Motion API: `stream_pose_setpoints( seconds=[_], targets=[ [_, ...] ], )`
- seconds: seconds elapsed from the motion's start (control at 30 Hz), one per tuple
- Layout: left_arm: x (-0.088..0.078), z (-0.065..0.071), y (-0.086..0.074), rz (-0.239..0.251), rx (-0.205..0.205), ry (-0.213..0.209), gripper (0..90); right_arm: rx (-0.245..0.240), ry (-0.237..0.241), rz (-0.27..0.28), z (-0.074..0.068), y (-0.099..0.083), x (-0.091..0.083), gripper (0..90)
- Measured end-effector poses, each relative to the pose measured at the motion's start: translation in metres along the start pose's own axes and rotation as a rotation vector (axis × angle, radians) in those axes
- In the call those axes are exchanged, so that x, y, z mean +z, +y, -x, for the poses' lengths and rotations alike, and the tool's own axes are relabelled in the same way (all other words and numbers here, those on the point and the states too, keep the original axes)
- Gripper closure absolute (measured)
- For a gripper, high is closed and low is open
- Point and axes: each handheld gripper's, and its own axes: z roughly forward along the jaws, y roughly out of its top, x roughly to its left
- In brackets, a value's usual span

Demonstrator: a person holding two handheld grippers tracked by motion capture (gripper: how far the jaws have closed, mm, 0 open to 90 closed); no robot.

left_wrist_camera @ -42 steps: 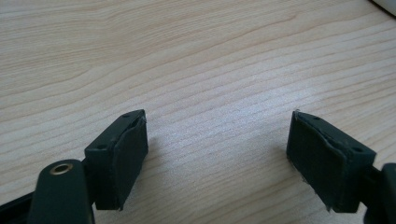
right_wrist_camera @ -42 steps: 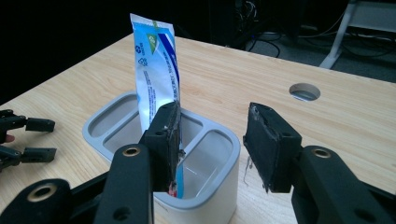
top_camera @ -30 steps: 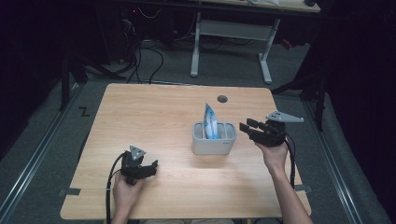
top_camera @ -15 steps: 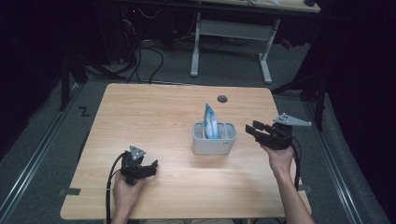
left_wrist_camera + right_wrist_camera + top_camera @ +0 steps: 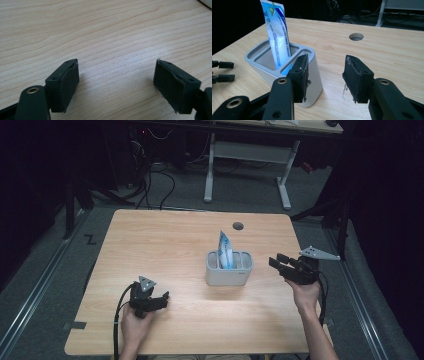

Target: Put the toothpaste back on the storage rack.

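Wood shows bare between my left gripper's (image 5: pixel 161 300) wide-open fingers, while the blue packet (image 5: pixel 224 251) stands in the grey holder (image 5: pixel 229 275) just ahead-left of my right gripper's (image 5: pixel 278 262) half-open, empty fingers, so I'd approach level and pinch the packet's top squarely.

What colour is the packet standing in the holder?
Blue and white packet; clearest in the right gripper view.

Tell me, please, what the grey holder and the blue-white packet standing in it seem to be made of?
Holder: probably moulded plastic or silicone, matte grey with rounded edges and no shine. Packet: likely glossy plastic film, printed, flat and thin with a sealed top edge.
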Motion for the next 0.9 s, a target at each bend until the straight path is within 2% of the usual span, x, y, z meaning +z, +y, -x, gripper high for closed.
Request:
stream_pose_setpoints(
  seconds=[0.9],
  targets=[
    [0.0,0.0,0.0,0.0,0.0,0.0,20.9,0.068,-0.013,0.004,0.012,-0.029,-0.008,54.8]
  ],
)
